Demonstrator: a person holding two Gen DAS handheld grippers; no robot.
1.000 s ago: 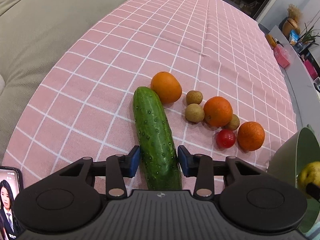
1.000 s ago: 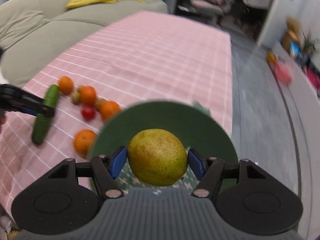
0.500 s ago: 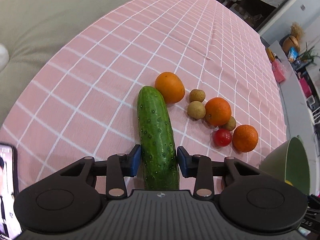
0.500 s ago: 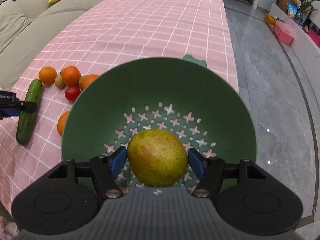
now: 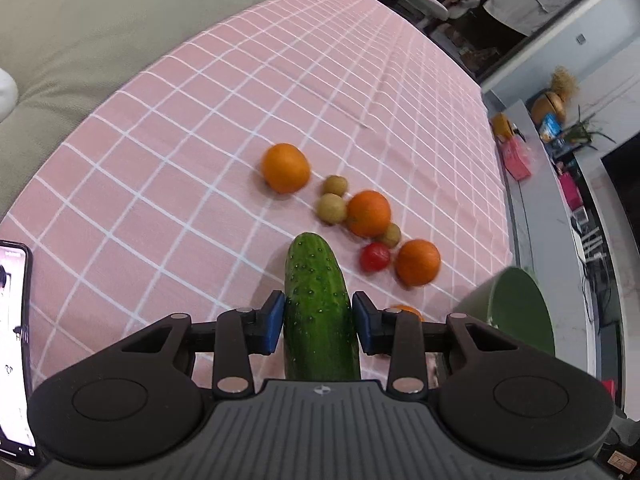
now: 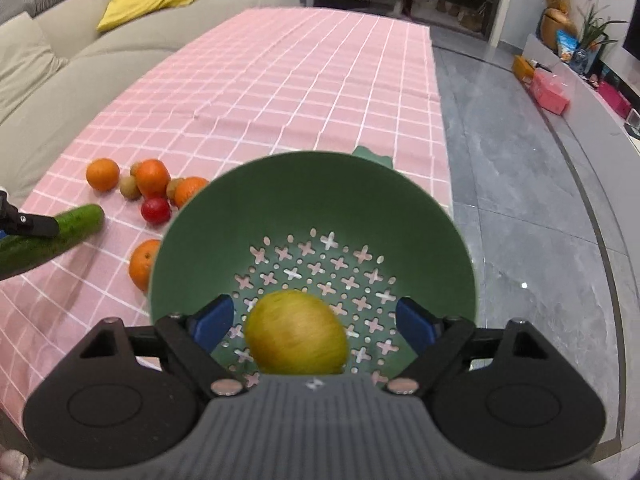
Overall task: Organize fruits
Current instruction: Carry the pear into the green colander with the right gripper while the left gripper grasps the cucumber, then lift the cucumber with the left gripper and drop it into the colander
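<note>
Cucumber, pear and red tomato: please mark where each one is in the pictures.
cucumber (image 5: 318,304), left wrist view, middle of its body.
pear (image 6: 295,333), right wrist view, centre of its skin.
red tomato (image 6: 155,211), right wrist view, centre.

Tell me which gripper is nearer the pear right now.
Right. The right gripper straddles the pear in the green colander, pads apart from it; the left gripper is off beside the colander, clamping the cucumber.

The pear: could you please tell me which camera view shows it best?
The right wrist view: the pear sits, slightly blurred, in the green colander, between the spread fingers of the right gripper. The left wrist view shows only the colander's rim at its right edge; no pear is visible there.
</note>
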